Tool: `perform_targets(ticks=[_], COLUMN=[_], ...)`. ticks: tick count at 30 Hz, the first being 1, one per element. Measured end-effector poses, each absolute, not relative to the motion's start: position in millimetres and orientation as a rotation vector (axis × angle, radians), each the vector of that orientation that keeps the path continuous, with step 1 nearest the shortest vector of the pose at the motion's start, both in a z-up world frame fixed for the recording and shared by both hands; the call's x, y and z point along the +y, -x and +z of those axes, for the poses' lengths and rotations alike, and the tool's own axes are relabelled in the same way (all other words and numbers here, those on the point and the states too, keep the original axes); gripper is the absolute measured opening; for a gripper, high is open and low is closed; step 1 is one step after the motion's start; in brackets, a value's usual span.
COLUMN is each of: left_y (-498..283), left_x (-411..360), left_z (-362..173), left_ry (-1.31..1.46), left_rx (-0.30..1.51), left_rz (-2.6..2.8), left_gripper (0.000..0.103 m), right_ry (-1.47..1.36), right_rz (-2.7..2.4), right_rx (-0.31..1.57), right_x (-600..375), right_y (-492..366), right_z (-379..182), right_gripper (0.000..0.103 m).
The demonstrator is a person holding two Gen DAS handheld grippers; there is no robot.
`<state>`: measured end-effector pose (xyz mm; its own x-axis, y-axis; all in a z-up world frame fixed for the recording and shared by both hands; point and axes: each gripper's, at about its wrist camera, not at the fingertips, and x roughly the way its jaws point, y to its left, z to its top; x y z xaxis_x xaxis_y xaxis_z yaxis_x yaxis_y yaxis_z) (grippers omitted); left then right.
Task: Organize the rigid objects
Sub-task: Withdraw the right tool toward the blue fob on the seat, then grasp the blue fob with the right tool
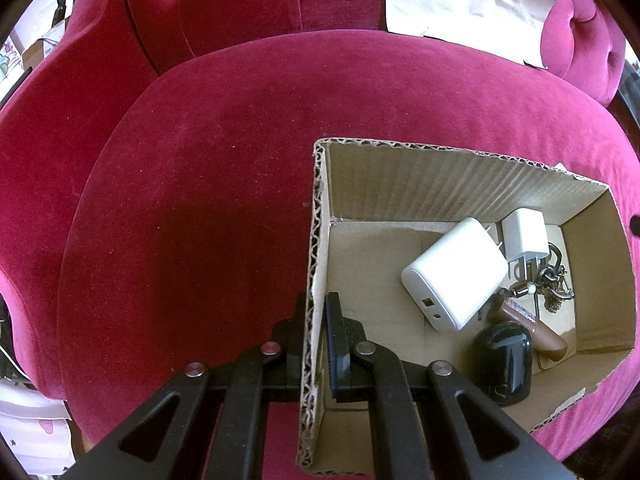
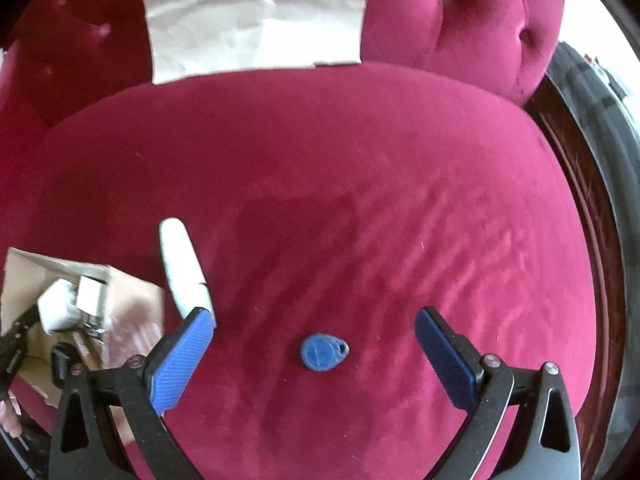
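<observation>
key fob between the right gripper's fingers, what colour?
Blue. The key fob lies on the red cushion; right wrist view shows it best.

A home, likely a living room. A tufted red velvet sofa (image 1: 248, 128) fills both views. Household clutter (image 1: 28, 52) sits beside it.

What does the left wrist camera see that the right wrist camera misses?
Only the left: left tongs clamped on the cardboard box wall, plus a black case and brown tube inside.
Only the right: open right tongs around a blue key fob, and a white tube.
Both: red sofa, box, white chargers.
</observation>
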<state>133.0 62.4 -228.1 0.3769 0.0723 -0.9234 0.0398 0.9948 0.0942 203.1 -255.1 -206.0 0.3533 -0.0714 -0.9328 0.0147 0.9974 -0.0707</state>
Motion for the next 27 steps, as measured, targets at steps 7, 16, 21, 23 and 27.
perform_targets(ticks=[7, 16, 21, 23, 27], left_y=[-133.0, -131.6, -131.6, -131.6, -131.6], left_x=[62.2, 60.6, 60.4, 60.5, 60.7], left_z=[-228.1, -226.1, -226.1, -226.1, -226.1], left_ry=[-0.107, -0.106, -0.106, -0.105, -0.104], left_rx=[1.185, 1.185, 1.185, 1.185, 1.185], left_rz=[0.021, 0.021, 0.021, 0.021, 0.021], left_gripper=[0.007, 0.007, 0.007, 0.007, 0.007], right_ry=[0.042, 0.006, -0.007, -0.014, -0.044], right_rz=[-0.083, -0.099, -0.104, -0.101, -0.092], right_rx=[1.258, 1.315, 1.347, 1.357, 1.357], right_x=[-266.1, -273.7, -275.4, -275.4, -281.3], right_y=[-198.2, -191.5, -192.2, -192.9, -193.5], right_z=[-226.0, -250.7, -265.9, -272.2, -278.5], right_gripper=[0.103, 0.102, 0.102, 0.102, 0.102])
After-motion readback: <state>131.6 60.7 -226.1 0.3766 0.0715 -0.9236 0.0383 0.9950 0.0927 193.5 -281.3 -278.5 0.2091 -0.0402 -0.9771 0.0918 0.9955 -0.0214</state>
